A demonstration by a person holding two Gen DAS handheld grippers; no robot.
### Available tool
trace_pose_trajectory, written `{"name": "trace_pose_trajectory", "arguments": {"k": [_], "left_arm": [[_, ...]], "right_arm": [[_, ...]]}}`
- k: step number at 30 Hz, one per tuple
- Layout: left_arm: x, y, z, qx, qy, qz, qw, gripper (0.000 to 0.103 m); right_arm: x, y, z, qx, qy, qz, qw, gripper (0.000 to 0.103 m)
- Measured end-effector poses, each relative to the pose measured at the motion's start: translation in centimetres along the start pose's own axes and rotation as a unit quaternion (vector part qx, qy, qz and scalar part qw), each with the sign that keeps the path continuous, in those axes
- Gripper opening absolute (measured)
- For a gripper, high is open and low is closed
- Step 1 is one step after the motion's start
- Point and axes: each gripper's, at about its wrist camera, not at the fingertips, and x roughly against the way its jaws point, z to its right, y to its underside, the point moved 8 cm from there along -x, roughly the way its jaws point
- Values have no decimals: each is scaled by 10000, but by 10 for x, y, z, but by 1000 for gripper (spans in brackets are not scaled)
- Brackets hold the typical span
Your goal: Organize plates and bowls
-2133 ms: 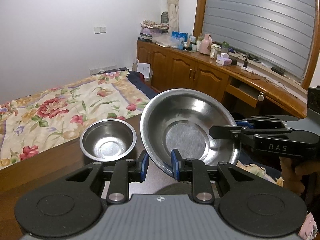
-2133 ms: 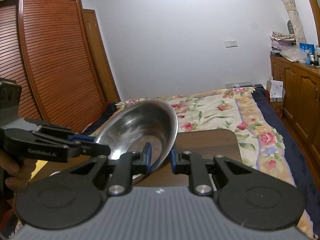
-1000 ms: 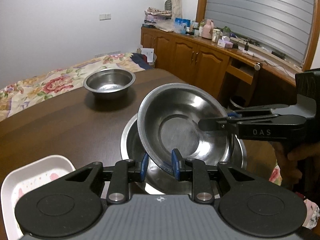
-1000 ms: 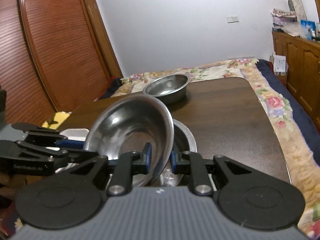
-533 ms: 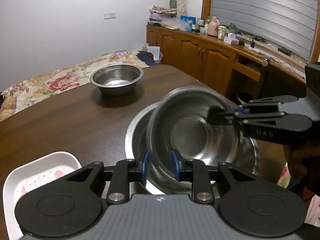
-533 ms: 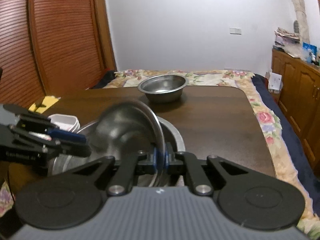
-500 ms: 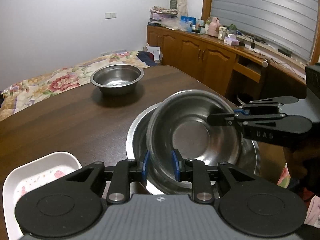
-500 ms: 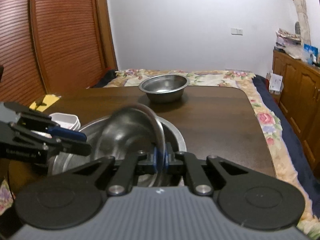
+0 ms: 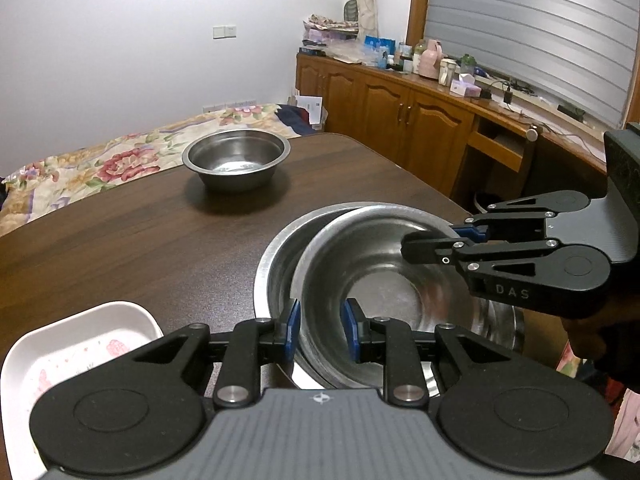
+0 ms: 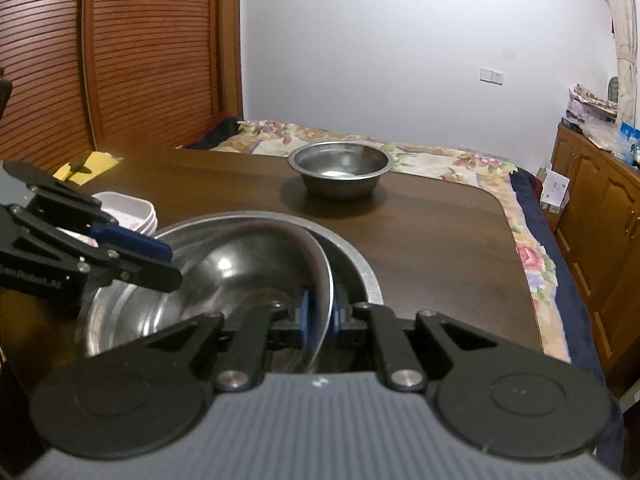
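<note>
Now the middle bowl (image 9: 372,280), tilted inside the big bowl (image 9: 276,256), is straddled loosely at its near rim by the left gripper (image 9: 320,326) and pinched at its far rim by the right gripper (image 10: 320,318).

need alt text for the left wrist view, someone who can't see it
Two black claws, the left claw and the right claw, straddle opposite rims of a steel bowl tilted inside a larger steel basin on a dark wooden table. A smaller steel bowl sits farther back, and a white dish lies at lower left.
</note>
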Motion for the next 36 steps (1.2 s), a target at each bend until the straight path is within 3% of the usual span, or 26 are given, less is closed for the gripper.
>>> {"name": "trace_pose_trajectory", "arguments": {"k": [12,22,34,36], "left_arm": [[8,-8,-8,207,0,215,9996,27],[16,-24,-20,273,-140,439,9986,28],[5,-61,-47,220,-539,611,9964,32],[-1,-68,-56,268,-636,646,9955,38]], "right_arm": [[6,-9,6,-383,-82,318,9987,22],[15,-24,14,-483,-56,516,9975,22],[8,-66,46,-389,40,842,9957,23],[1,-71,55,-440,23,869,9952,24]]}}
